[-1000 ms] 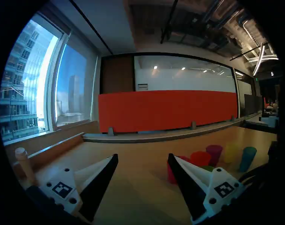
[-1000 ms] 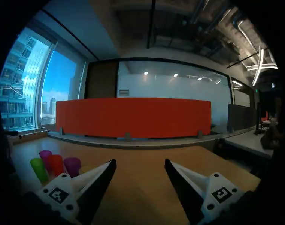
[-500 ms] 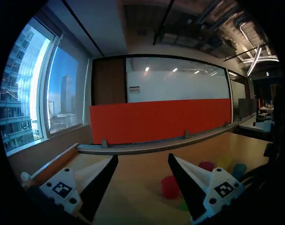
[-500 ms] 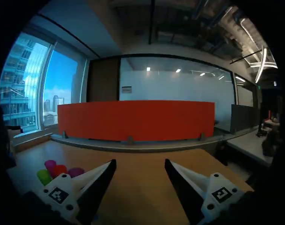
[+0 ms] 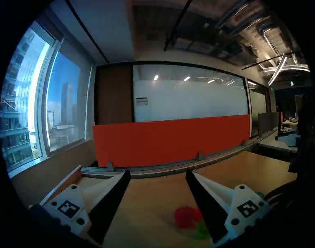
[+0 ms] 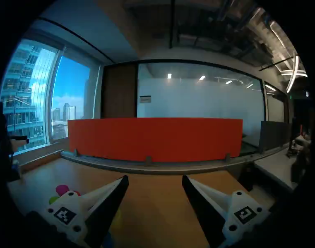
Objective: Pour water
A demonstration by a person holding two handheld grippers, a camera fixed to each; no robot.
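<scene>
Gaping empty, left hand-held gripper (image 5: 157,172) and right hand-held gripper (image 6: 155,177) above blurred cups (image 5: 184,217), orientation unclear.

left claw (image 5: 157,172), right claw (image 6: 154,177) tipped upward, cups (image 5: 184,217) lower

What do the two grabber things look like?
The left gripper and the right gripper look alike. Each has two pointed, wedge-shaped fingers, white on the outside and black on the inner faces. Every finger carries a square black-and-white marker with small dark holes around it. Dark cables run beside the left gripper.
</scene>
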